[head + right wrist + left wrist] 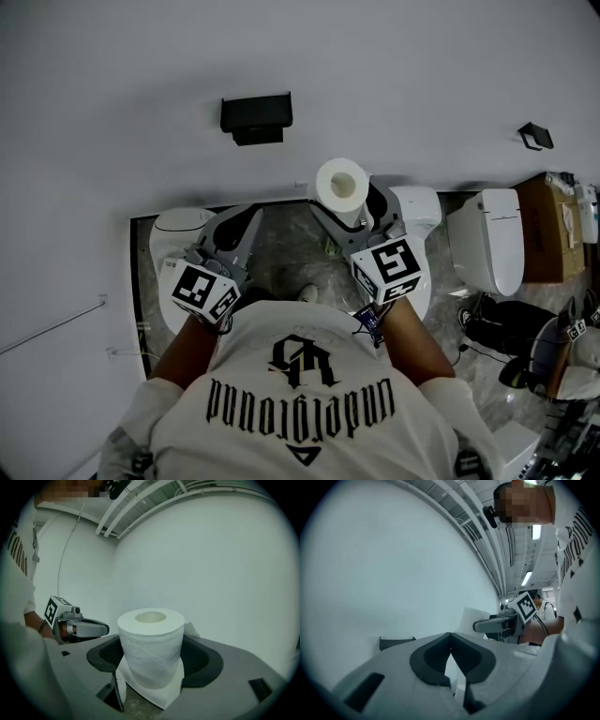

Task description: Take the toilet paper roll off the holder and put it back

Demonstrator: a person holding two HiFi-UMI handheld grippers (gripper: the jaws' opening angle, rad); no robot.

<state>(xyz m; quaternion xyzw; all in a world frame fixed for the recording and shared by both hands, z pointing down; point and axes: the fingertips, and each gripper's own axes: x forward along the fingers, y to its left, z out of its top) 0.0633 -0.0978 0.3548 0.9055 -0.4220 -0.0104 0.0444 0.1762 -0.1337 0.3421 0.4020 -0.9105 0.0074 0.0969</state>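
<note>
Your right gripper [352, 214] pinches the white toilet paper roll [341, 185] upright, apart from the black wall holder [256, 117]; your left gripper [246, 219] is pressed together.

The right gripper [153, 656] has its jaws closed on the toilet paper roll [150, 639], which stands upright between the dark pads [202, 658] with its hollow core facing up. A loose sheet [161, 693] hangs from the roll's lower edge, down between the fingers. Beyond the left finger, the left gripper [101, 630] with its marker cube [55, 610] shows against the plain white wall [211, 564].
</note>
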